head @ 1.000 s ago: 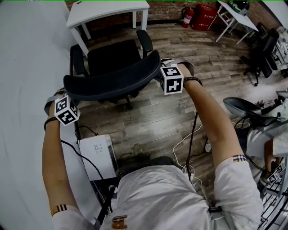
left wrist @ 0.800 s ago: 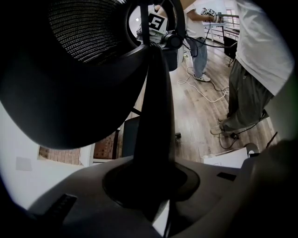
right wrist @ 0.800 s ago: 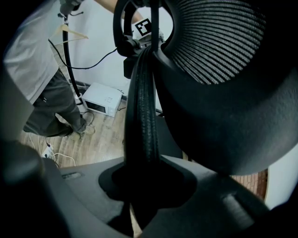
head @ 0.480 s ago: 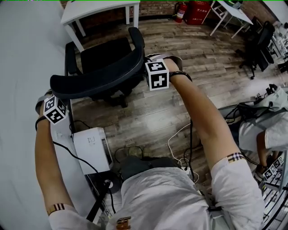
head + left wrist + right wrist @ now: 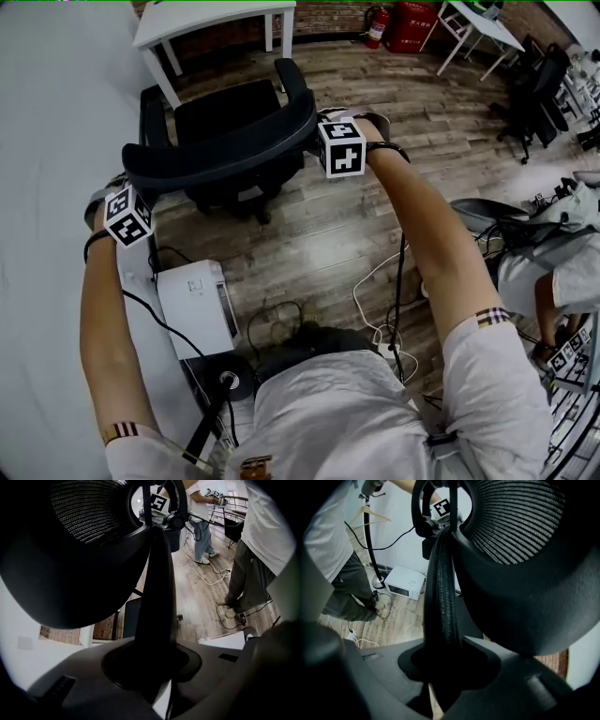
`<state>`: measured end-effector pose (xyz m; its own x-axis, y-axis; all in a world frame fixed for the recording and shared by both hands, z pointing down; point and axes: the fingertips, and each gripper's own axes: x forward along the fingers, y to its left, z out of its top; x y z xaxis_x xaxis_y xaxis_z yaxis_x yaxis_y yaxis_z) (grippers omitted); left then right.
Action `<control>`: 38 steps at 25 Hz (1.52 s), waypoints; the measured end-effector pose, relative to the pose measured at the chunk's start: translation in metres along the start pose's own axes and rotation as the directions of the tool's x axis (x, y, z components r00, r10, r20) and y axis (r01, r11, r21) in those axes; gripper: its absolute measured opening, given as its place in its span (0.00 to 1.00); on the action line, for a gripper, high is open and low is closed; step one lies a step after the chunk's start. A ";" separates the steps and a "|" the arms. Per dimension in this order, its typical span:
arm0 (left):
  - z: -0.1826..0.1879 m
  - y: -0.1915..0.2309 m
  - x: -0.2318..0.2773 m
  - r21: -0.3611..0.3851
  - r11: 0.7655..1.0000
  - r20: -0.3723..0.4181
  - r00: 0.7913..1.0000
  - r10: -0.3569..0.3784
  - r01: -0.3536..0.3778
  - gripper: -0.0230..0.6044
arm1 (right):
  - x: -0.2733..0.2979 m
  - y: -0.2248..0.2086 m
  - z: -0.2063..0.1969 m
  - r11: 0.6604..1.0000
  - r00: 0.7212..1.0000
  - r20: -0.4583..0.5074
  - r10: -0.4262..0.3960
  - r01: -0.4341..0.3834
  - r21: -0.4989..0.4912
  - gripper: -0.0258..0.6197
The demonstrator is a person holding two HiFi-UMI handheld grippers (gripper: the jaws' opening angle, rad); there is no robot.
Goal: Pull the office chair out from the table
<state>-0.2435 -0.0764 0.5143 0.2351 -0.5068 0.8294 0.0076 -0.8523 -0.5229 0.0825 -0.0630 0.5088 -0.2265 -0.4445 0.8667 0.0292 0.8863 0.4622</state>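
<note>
The black office chair stands on the wood floor just in front of the white table, its curved backrest toward me. My left gripper is at the backrest's left end and my right gripper at its right end. In the left gripper view the backrest rim runs down between the jaws of the left gripper. In the right gripper view the rim sits likewise in the right gripper. Both pairs of jaws have just been opening a little, with the rim still between them.
A white box-like appliance and loose cables lie on the floor near my feet. A red fire extinguisher, another white table and more dark chairs stand at the back right. A person sits at the right.
The chair's backrest and both grippers have shifted a little in the head view, first left, then back right and slightly up. Both grippers stay at the backrest's ends.
</note>
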 end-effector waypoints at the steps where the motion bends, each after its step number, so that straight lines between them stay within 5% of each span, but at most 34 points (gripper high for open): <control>1: 0.000 0.003 0.001 0.000 1.000 0.001 1.000 -0.001 0.001 0.19 | 0.001 -0.004 0.000 1.000 1.000 0.000 -0.002 0.002 0.004 0.23; 15: 0.000 0.010 0.002 0.043 0.999 -0.014 1.000 -0.011 0.011 0.32 | -0.008 -0.013 -0.004 0.999 0.999 0.003 -0.038 0.038 0.011 0.37; 24: 0.000 0.007 -0.032 0.033 0.999 -0.014 1.000 0.021 -0.020 0.33 | -0.045 -0.006 -0.006 0.997 0.998 -0.012 -0.066 0.066 0.025 0.37; 31: -0.001 0.004 -0.068 -0.003 0.996 0.005 0.996 0.090 -0.090 0.33 | -0.079 0.005 -0.006 0.990 0.991 -0.015 -0.133 0.133 0.043 0.37; 38: 0.016 -0.001 -0.106 -0.151 0.973 0.126 0.972 0.197 -0.177 0.33 | -0.113 0.008 0.004 0.974 0.978 0.024 -0.208 0.205 0.096 0.37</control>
<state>-0.2527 -0.0198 0.4234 0.3525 -0.6440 0.6789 -0.1809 -0.7587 -0.6258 0.1048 -0.0053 0.4138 -0.2512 -0.6159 0.7467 -0.1114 0.7847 0.6098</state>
